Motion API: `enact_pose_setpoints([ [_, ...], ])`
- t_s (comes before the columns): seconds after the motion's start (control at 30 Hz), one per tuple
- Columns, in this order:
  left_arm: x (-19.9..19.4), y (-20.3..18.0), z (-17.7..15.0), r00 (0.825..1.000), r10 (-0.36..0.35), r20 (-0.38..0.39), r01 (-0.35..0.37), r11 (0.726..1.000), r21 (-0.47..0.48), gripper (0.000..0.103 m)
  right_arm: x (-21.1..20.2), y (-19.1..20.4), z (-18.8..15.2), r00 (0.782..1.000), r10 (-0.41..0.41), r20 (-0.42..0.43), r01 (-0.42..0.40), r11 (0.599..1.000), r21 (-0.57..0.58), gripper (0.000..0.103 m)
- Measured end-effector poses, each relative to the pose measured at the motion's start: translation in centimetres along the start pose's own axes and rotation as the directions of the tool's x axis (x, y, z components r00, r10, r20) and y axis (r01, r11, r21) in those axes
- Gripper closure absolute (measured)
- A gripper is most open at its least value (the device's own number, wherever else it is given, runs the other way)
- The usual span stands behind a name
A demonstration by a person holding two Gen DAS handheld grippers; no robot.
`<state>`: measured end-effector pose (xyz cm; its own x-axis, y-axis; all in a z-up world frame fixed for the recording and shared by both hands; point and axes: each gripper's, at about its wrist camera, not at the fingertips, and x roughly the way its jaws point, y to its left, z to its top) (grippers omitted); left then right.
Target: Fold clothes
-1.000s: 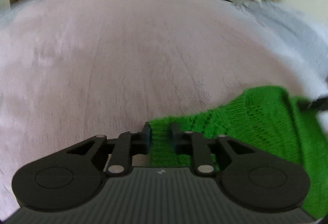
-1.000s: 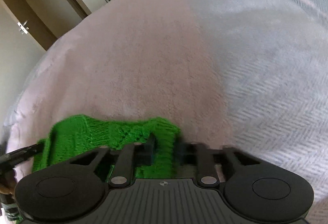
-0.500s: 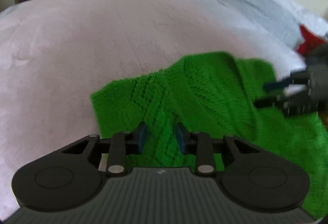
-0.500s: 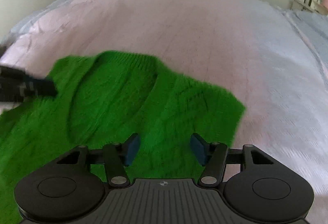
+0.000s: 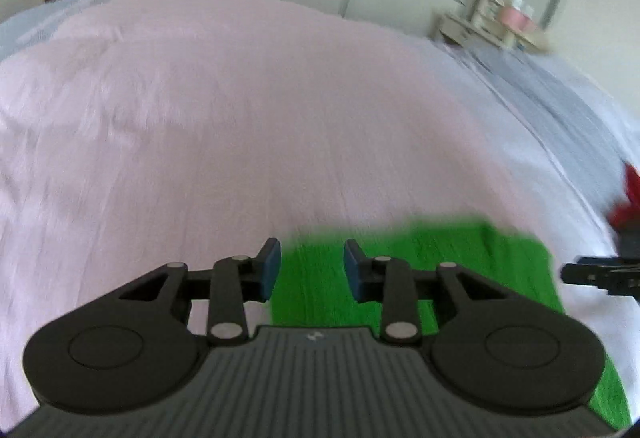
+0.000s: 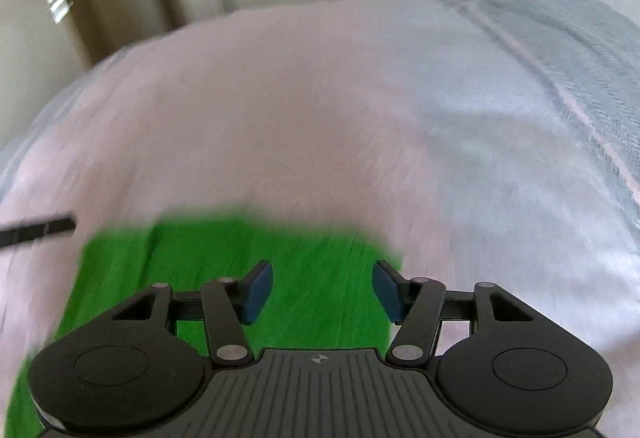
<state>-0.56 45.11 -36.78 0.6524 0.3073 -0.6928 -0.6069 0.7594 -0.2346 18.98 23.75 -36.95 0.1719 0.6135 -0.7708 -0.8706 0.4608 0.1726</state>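
My left gripper (image 5: pixel 312 270): blue pads apart, nothing pinched. My right gripper (image 6: pixel 323 292): jaws wider, have just been opening, nothing between pads either. Bright green knitted sweater (image 6: pixel 224 258) lies flat on pale pink bedspread (image 5: pixel 240 117), directly below and ahead of both tools. In left view sweater spreads rightward toward right tool; right gripper sits more squarely over knit, so nearer for next grab. Frames blurred; sweater's long axis unclear.

Motion-blurred green sweater (image 5: pixel 440 258), knit unreadable, its near part hidden behind each gripper's body.
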Motion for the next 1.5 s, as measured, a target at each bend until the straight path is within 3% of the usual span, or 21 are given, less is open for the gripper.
enact_pose_setpoints([
  [0.1, -3.5, -1.7, -6.2, 0.993, -0.041, -0.114, 0.050, 0.995, 0.082, 0.074, -3.1, 2.6, -5.8, 0.995, 0.029, -0.095, -0.038, 0.995, -0.091, 0.044],
  [0.17, -5.9, -2.2, -10.8, 0.982, -0.002, -0.191, 0.032, 0.987, 0.155, 0.075, -4.6, 3.2, -10.0, 0.991, -0.051, -0.121, 0.034, 0.990, -0.136, 0.044],
  [0.23, -8.7, -2.1, -14.2, 0.981, 0.048, -0.189, -0.008, 0.979, 0.204, 0.075, -6.4, 3.6, -13.9, 0.983, -0.122, -0.140, 0.099, 0.982, -0.164, 0.044],
  [0.33, -12.8, -1.9, -16.5, 0.975, 0.079, -0.208, -0.035, 0.978, 0.207, 0.075, -10.7, 2.7, -17.3, 0.965, -0.173, -0.197, 0.166, 0.985, -0.055, 0.044],
  [0.4, -14.2, -2.2, -16.2, 0.967, 0.084, -0.240, -0.040, 0.983, 0.181, 0.076, -12.4, 2.7, -18.0, 0.948, -0.206, -0.241, 0.206, 0.978, -0.026, 0.044],
  [0.47, -15.7, -2.1, -15.7, 0.974, 0.063, -0.220, -0.032, 0.989, 0.142, 0.077, -13.2, 3.5, -17.6, 0.945, -0.224, -0.240, 0.223, 0.974, -0.032, 0.044],
  [0.53, -16.3, -2.1, -14.8, 0.988, 0.028, -0.149, -0.013, 0.995, 0.100, 0.076, -13.4, 5.1, -16.0, 0.960, -0.217, -0.176, 0.212, 0.976, -0.047, 0.044],
  [0.63, -14.3, -3.3, -13.3, 0.996, -0.018, -0.088, 0.022, 0.999, 0.045, 0.075, -11.5, 7.1, -13.7, 0.982, -0.160, -0.098, 0.155, 0.986, -0.058, 0.044],
  [0.7, -12.9, -5.0, -14.0, 0.991, -0.046, -0.125, 0.052, 0.998, 0.047, 0.075, -9.4, 8.3, -13.1, 0.989, -0.125, -0.084, 0.119, 0.991, -0.068, 0.044],
  [0.77, -11.6, -6.9, -15.1, 0.982, -0.072, -0.175, 0.083, 0.995, 0.060, 0.075, -7.7, 9.2, -14.0, 0.985, -0.120, -0.121, 0.108, 0.989, -0.102, 0.044],
  [0.9, -15.6, -10.9, -21.6, 0.980, 0.033, -0.194, 0.009, 0.978, 0.209, 0.075, -9.6, 9.9, -19.7, 0.979, -0.145, -0.141, 0.114, 0.972, -0.204, 0.044],
  [1.03, -21.4, -12.2, -27.9, 0.972, 0.103, -0.209, -0.065, 0.981, 0.181, 0.075, -13.8, 8.7, -25.7, 0.965, -0.157, -0.210, 0.118, 0.975, -0.188, 0.044],
  [1.1, -23.3, -13.0, -29.4, 0.966, 0.136, -0.222, -0.093, 0.977, 0.192, 0.075, -15.8, 8.2, -28.1, 0.961, -0.158, -0.228, 0.119, 0.977, -0.177, 0.044],
  [1.23, -26.0, -14.5, -30.8, 0.944, 0.193, -0.269, -0.143, 0.971, 0.192, 0.076, -18.0, 7.7, -29.8, 0.947, -0.146, -0.286, 0.106, 0.983, -0.150, 0.044],
  [1.37, -29.3, -15.9, -29.8, 0.913, 0.242, -0.328, -0.210, 0.969, 0.130, 0.076, -21.2, 7.3, -29.5, 0.936, -0.113, -0.334, 0.083, 0.991, -0.103, 0.044],
  [1.5, -35.5, -18.1, -28.0, 0.924, 0.248, -0.293, -0.236, 0.969, 0.076, 0.073, -25.3, 7.1, -28.5, 0.935, -0.064, -0.349, 0.050, 0.998, -0.048, 0.044],
])
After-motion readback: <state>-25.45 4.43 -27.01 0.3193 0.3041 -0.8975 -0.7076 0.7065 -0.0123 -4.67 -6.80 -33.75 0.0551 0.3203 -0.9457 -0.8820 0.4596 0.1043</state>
